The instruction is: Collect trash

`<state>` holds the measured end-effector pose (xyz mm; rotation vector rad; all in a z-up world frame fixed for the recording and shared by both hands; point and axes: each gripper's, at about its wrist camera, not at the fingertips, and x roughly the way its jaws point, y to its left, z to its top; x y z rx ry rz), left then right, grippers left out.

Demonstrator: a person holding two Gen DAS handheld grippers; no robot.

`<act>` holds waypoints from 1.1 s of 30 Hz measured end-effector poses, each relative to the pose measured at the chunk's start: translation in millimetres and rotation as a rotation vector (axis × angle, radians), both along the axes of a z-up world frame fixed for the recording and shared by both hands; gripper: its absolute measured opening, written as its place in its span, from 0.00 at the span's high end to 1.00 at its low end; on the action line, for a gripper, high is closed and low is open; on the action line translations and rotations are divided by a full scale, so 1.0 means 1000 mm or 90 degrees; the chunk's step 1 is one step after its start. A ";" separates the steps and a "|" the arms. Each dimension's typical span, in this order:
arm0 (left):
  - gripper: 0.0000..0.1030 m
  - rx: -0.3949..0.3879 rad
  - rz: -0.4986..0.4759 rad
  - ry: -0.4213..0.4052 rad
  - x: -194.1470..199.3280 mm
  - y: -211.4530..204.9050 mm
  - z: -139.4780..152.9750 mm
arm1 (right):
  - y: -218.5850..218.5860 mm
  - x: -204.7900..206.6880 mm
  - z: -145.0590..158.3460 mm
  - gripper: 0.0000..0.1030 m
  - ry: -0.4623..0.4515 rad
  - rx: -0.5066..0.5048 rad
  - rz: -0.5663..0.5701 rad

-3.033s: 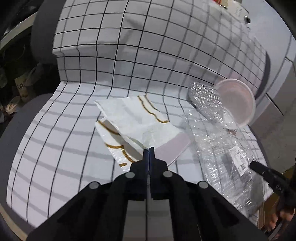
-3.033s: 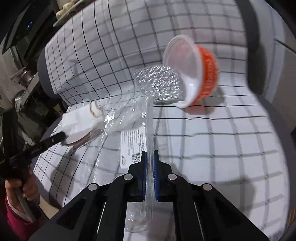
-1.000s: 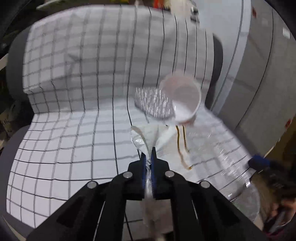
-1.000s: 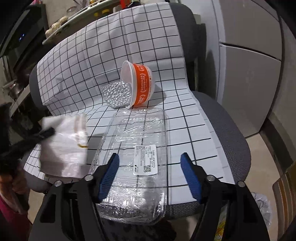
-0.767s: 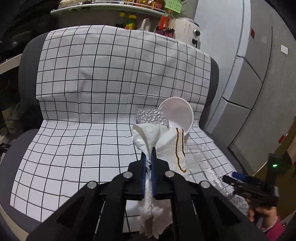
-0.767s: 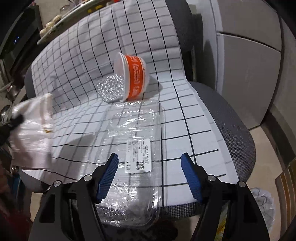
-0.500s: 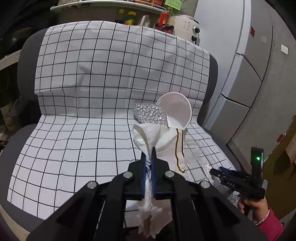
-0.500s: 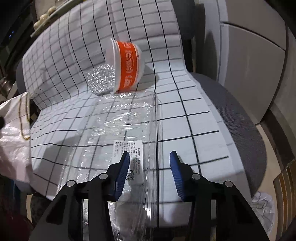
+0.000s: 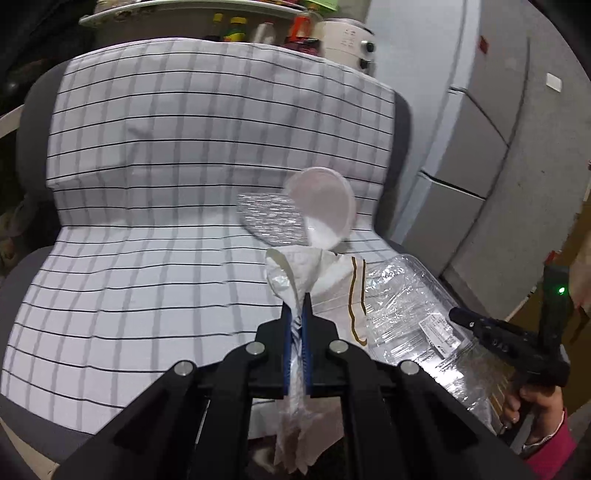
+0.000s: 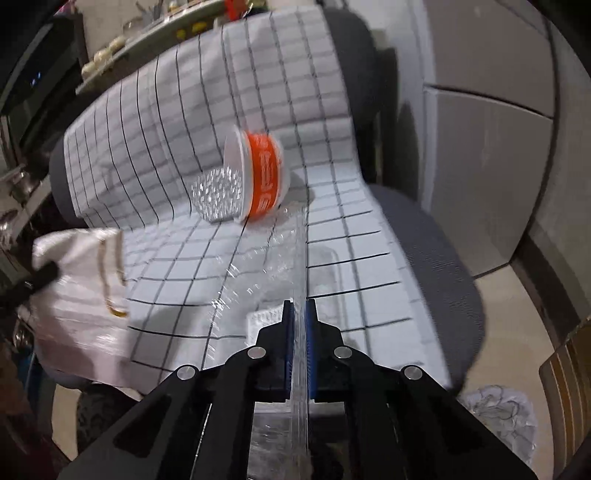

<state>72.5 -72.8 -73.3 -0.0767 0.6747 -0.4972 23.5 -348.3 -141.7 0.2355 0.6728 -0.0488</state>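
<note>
My left gripper (image 9: 296,308) is shut on a white paper bag with gold lines (image 9: 325,280) and holds it off the seat; the bag also shows at the left of the right wrist view (image 10: 79,280). My right gripper (image 10: 300,308) is shut on the edge of a clear plastic container with a label (image 10: 273,273), which lies at the seat's front right (image 9: 413,317). An orange and white cup (image 10: 264,179) lies on its side at the back of the seat, a silver foil lid (image 10: 218,195) hanging from its mouth.
A grey chair (image 9: 35,110) is draped with a white checked cloth (image 9: 166,221). Grey cabinets (image 10: 480,166) stand to the right. A crumpled plastic bag (image 10: 498,421) lies on the floor at lower right. A shelf with bottles (image 9: 236,26) is behind the chair.
My right gripper was open over the clear container and has closed on its edge. My left gripper still holds the paper bag and has shifted slightly.
</note>
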 end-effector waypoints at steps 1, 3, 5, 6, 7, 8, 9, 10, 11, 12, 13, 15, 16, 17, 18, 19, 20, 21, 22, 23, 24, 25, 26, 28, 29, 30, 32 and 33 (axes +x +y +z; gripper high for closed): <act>0.98 -0.005 -0.014 -0.001 -0.003 -0.007 0.000 | -0.005 -0.009 0.005 0.94 -0.007 0.001 -0.010; 0.98 -0.011 -0.044 -0.005 -0.011 -0.023 0.002 | -0.015 -0.028 0.014 0.94 -0.021 0.000 -0.028; 0.98 -0.016 -0.083 -0.012 -0.020 -0.044 0.005 | -0.027 -0.050 0.023 0.94 -0.037 -0.001 -0.053; 0.98 -0.018 -0.098 -0.016 -0.023 -0.053 0.007 | -0.032 -0.059 0.025 0.94 -0.042 -0.001 -0.061; 0.98 -0.020 -0.115 -0.022 -0.028 -0.062 0.008 | -0.040 -0.073 0.029 0.94 -0.050 -0.003 -0.080; 0.98 -0.023 -0.133 -0.025 -0.033 -0.071 0.010 | -0.045 -0.081 0.031 0.94 -0.055 -0.006 -0.092; 0.97 -0.026 -0.156 -0.030 -0.039 -0.083 0.012 | -0.053 -0.095 0.032 0.94 -0.060 -0.010 -0.112; 0.97 -0.028 -0.175 -0.034 -0.043 -0.094 0.013 | -0.060 -0.106 0.033 0.94 -0.063 -0.013 -0.128; 0.97 -0.028 -0.192 -0.037 -0.048 -0.104 0.014 | -0.065 -0.114 0.033 0.94 -0.064 -0.015 -0.140; 0.97 -0.028 -0.215 -0.041 -0.055 -0.118 0.015 | -0.074 -0.126 0.032 0.94 -0.065 -0.019 -0.162; 0.97 -0.025 -0.236 -0.043 -0.061 -0.131 0.015 | -0.081 -0.136 0.031 0.94 -0.062 -0.023 -0.181; 0.97 -0.018 -0.272 -0.047 -0.071 -0.155 0.013 | -0.097 -0.156 0.026 0.94 -0.056 -0.029 -0.218; 0.97 -0.014 -0.290 -0.048 -0.077 -0.169 0.011 | -0.104 -0.162 0.024 0.94 -0.054 -0.029 -0.233; 0.97 -0.010 -0.310 -0.045 -0.083 -0.183 0.008 | -0.114 -0.172 0.020 0.94 -0.049 -0.028 -0.254; 0.97 -0.006 -0.324 -0.044 -0.086 -0.192 0.005 | -0.123 -0.181 0.015 0.93 -0.045 -0.023 -0.273; 0.97 0.001 -0.340 -0.042 -0.091 -0.205 0.001 | -0.131 -0.188 0.009 0.93 -0.039 -0.019 -0.290; 0.97 0.009 -0.354 -0.038 -0.096 -0.219 -0.005 | -0.138 -0.194 0.004 0.93 -0.033 -0.015 -0.305; 0.97 0.015 -0.367 -0.032 -0.099 -0.230 -0.010 | -0.144 -0.200 -0.001 0.93 -0.027 -0.013 -0.316; 0.97 0.019 -0.374 -0.027 -0.102 -0.236 -0.014 | -0.152 -0.206 -0.008 0.93 -0.016 -0.010 -0.334; 0.97 0.025 -0.382 -0.024 -0.105 -0.245 -0.019 | -0.158 -0.211 -0.016 0.93 -0.006 -0.009 -0.347; 0.97 0.034 -0.392 -0.020 -0.110 -0.256 -0.026 | -0.165 -0.215 -0.024 0.93 0.006 -0.009 -0.360; 0.97 0.041 -0.401 -0.015 -0.113 -0.264 -0.032 | -0.170 -0.219 -0.028 0.93 0.014 -0.009 -0.368; 0.97 0.045 -0.407 -0.010 -0.116 -0.270 -0.035 | -0.174 -0.222 -0.034 0.93 0.024 -0.007 -0.377; 0.97 0.062 -0.423 -0.003 -0.120 -0.286 -0.045 | -0.183 -0.226 -0.045 0.93 0.041 0.000 -0.392; 0.97 0.067 -0.428 0.000 -0.121 -0.291 -0.048 | -0.188 -0.228 -0.050 0.93 0.049 0.005 -0.398; 0.97 0.074 -0.437 0.006 -0.123 -0.298 -0.054 | -0.192 -0.228 -0.055 0.93 0.054 0.011 -0.402; 0.97 0.081 -0.447 0.013 -0.123 -0.305 -0.059 | -0.197 -0.228 -0.062 0.91 0.062 0.019 -0.408; 0.97 0.086 -0.453 0.022 -0.123 -0.311 -0.064 | -0.199 -0.227 -0.066 0.89 0.067 0.024 -0.410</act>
